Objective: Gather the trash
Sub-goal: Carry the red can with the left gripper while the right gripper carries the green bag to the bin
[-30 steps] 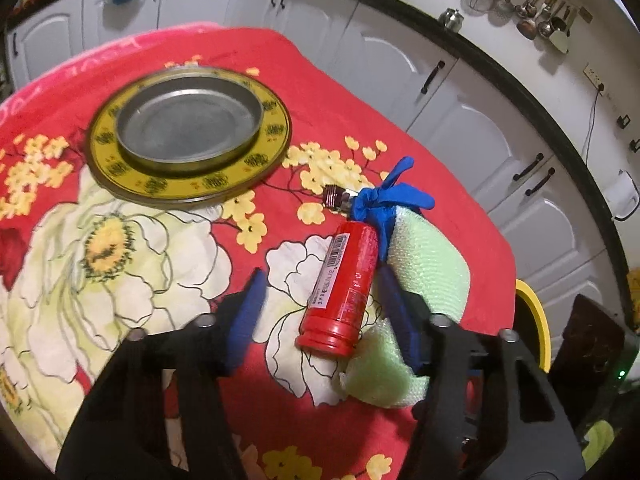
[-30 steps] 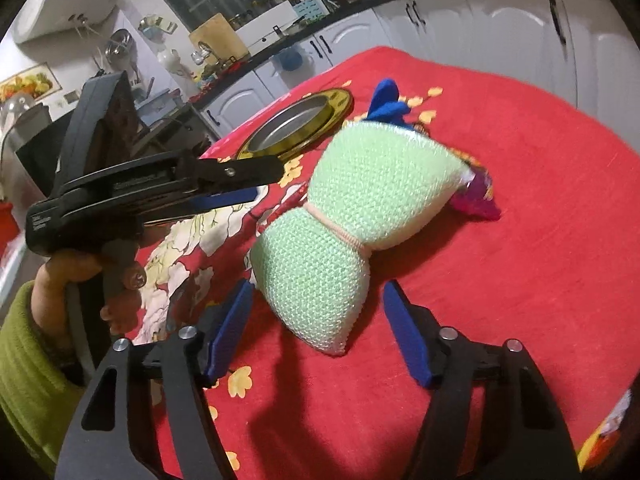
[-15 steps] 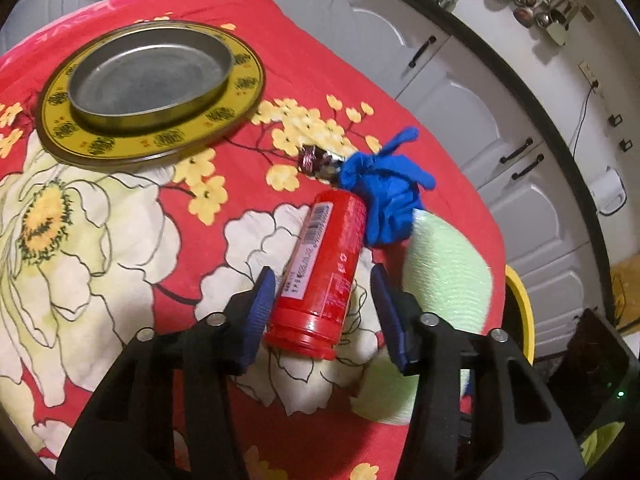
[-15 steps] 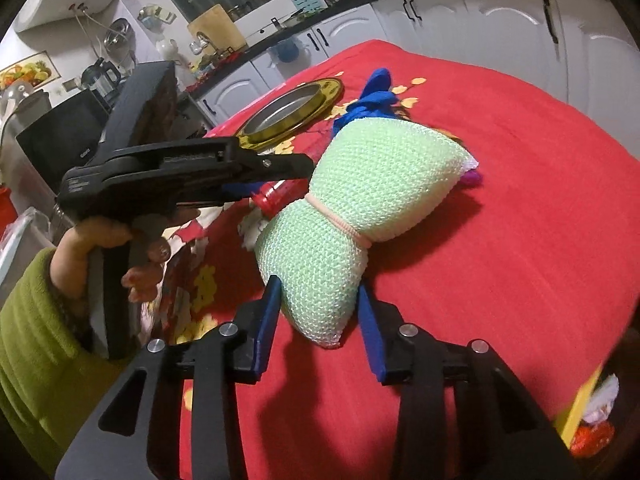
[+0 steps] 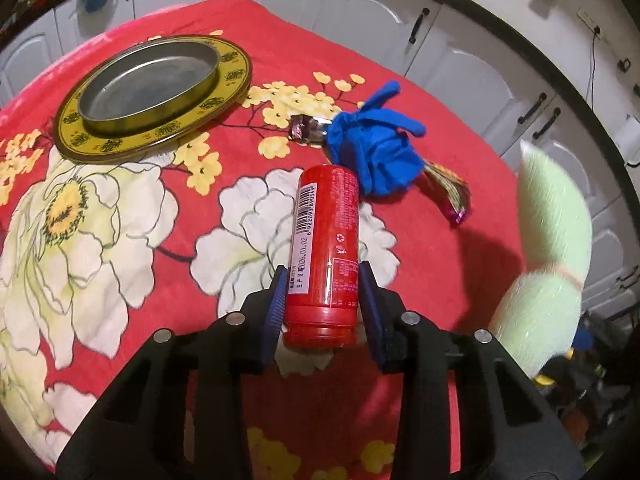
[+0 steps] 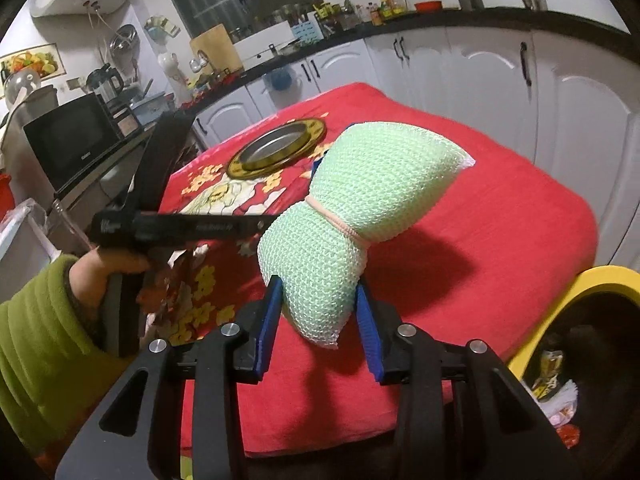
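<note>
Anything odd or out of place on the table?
Only litter: a red can on its side, a crumpled blue glove and two foil wrappers strewn over the red floral cloth. Nothing spilled or visibly broken.

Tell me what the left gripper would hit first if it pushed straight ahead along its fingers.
The left gripper is closing around the red can, which lies along its line. Past the can, the blue glove probably comes next, touching or nearly touching the can's far end; depth there is unclear.
</note>
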